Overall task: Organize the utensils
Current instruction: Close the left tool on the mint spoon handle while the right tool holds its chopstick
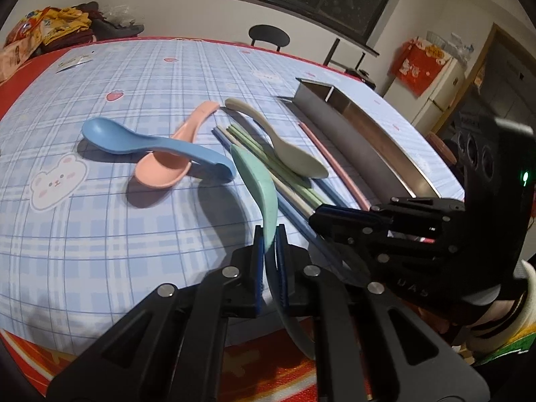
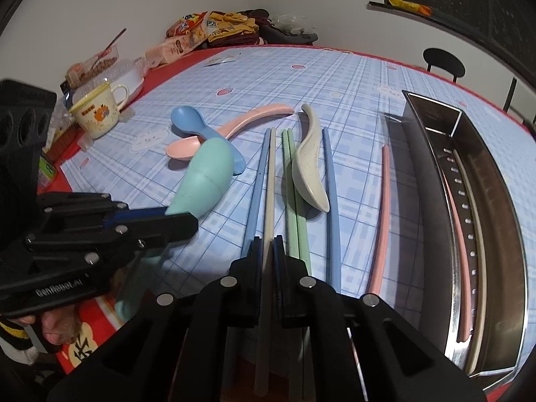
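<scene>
I'm holding a beige chopstick between my right gripper fingers, its length running straight ahead; the steel tray is lying to its right, parallel. My left gripper is clamping the green spoon.

A home dining room: a checked cloth with bunnies covers the surface, a mug and snack packets sit at 10 o'clock, a fridge stands at 2 o'clock, a chair beyond.
</scene>
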A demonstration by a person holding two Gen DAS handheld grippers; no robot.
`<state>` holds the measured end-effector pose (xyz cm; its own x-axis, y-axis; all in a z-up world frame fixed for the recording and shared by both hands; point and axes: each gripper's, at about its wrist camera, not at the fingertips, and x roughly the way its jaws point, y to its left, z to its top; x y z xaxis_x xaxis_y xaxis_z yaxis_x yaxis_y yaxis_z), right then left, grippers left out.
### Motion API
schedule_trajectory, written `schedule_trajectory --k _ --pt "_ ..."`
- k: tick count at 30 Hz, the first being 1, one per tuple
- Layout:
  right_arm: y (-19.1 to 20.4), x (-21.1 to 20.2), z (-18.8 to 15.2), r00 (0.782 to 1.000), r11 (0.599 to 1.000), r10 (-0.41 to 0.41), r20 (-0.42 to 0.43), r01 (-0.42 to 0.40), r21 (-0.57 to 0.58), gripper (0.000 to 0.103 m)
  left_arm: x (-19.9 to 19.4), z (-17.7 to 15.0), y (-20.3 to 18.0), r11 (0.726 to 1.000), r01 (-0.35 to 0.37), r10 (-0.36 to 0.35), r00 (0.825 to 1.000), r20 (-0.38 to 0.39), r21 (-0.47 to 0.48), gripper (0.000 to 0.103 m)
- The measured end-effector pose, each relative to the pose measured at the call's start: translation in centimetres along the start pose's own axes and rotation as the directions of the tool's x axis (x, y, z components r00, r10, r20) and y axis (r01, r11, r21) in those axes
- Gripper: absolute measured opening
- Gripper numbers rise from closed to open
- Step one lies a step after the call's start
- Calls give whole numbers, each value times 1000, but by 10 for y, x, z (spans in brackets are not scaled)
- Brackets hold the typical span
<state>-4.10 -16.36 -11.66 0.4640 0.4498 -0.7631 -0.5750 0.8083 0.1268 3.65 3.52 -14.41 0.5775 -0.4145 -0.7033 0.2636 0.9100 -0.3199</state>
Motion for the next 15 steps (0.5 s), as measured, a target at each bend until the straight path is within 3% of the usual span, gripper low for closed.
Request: schedule_trajectory --k 11,15 --pt "-6 -4 -3 998 998 52 21 -52 31 7 -8 0 8 999 21 -19 999 43 -43 11" --pt "-12 -11 -4 995 995 80 64 -84 62 7 -10 -1 12 998 19 -16 998 55 -59 11"
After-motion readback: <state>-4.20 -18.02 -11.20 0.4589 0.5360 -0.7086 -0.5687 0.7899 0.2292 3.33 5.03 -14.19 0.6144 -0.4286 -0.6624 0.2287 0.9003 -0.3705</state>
